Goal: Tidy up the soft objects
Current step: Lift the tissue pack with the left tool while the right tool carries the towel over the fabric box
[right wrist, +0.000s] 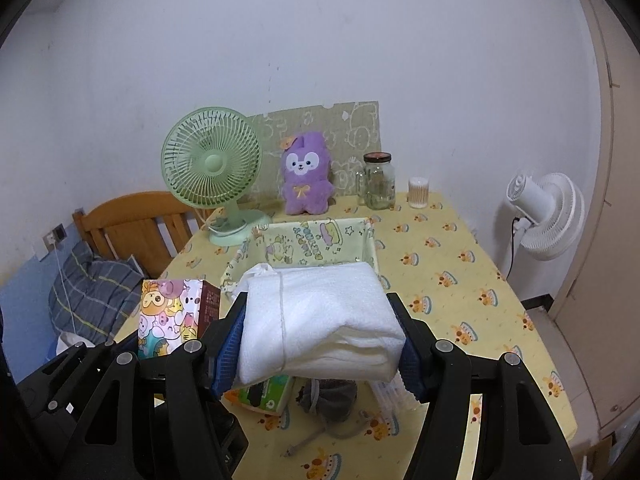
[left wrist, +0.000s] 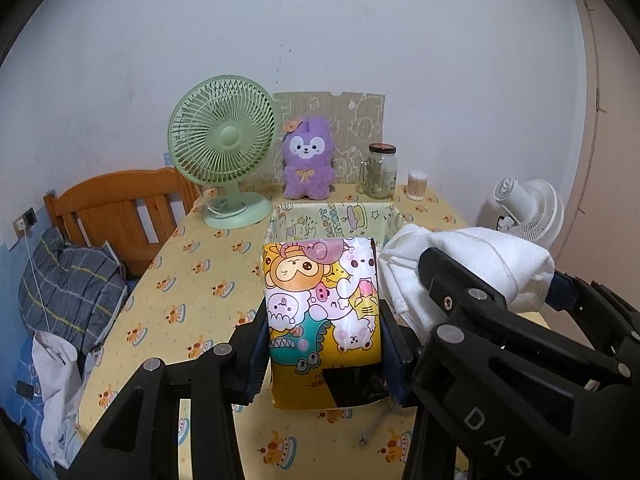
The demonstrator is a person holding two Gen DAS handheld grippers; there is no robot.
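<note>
Bench [right wrist: 460, 248]: wide top under a yellow cloth printed with small cake motifs; it carries everything below.
Fabric storage basket [right wrist: 256, 240]: soft-walled and open-topped, pale lining with cartoon print, at mid-bench just beyond both held items – judged the drop-off point. Its walls look limp, so a load set on the rim could fold a side in.
Green desk fan [right wrist: 212, 168]: rigid plastic grille on a round base, far left of the basket.
Purple plush rabbit [right wrist: 306, 174]: fuzzy, seated upright at the far edge against a printed board.
Folded white towel [right wrist: 320, 320]: thick, nubby terry in a loose bundle, held above the bench on the near side of the basket.
Right gripper [right wrist: 320, 336]: jaws clenched on the towel's two ends, blue pads pressing in. Risk – the layers are loose and overhang the jaws, so the fold could slump open or snag the basket's near wall.
Tissue pack [left wrist: 322, 312]: glossy plastic wrap with bright cartoon animals, squashy block shape, to the left of the towel.
Left gripper [left wrist: 324, 340]: jaws grasping the pack by its sides. Risk – slick film may slide under a tilt, and the two grippers are close enough to bump.
Glass jar [right wrist: 378, 182]: clear, dark lid, far right of the rabbit.
</note>
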